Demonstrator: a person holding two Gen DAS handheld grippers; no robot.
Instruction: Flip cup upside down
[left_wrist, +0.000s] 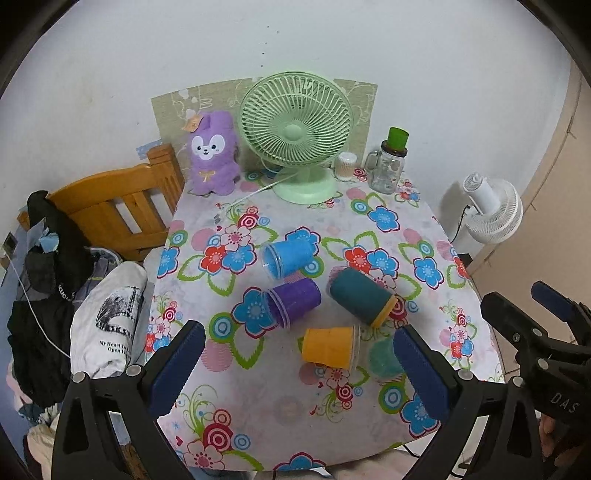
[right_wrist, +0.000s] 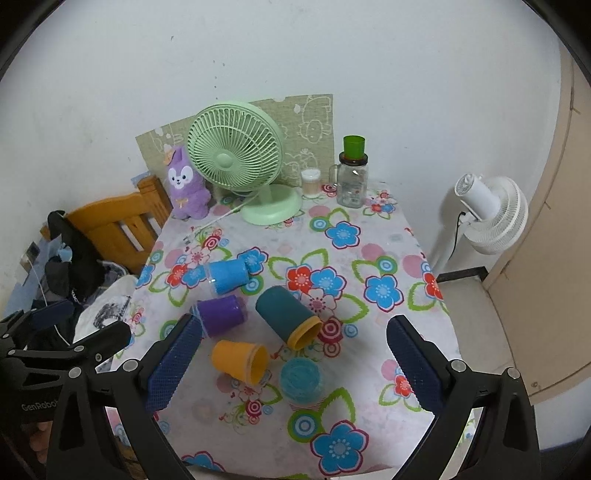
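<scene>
Several plastic cups sit on the flowered tablecloth. A light blue cup (left_wrist: 288, 258) (right_wrist: 227, 276), a purple cup (left_wrist: 293, 301) (right_wrist: 221, 315), a dark teal cup with a yellow rim (left_wrist: 360, 301) (right_wrist: 290, 315) and an orange cup (left_wrist: 330, 347) (right_wrist: 240, 360) lie on their sides. A translucent teal cup (left_wrist: 384, 356) (right_wrist: 301, 380) stands on end. My left gripper (left_wrist: 299, 369) is open and empty above the near table edge, in front of the orange cup. My right gripper (right_wrist: 293, 365) is open and empty above the orange and translucent teal cups.
At the table's back stand a green fan (left_wrist: 295, 129) (right_wrist: 236, 155), a purple plush toy (left_wrist: 212, 155), a cotton-swab jar (left_wrist: 345, 166) and a glass jar with a green cup on top (left_wrist: 389, 166). A wooden bed frame (left_wrist: 122, 206) with clothes is left; a white fan (left_wrist: 491, 206) is right.
</scene>
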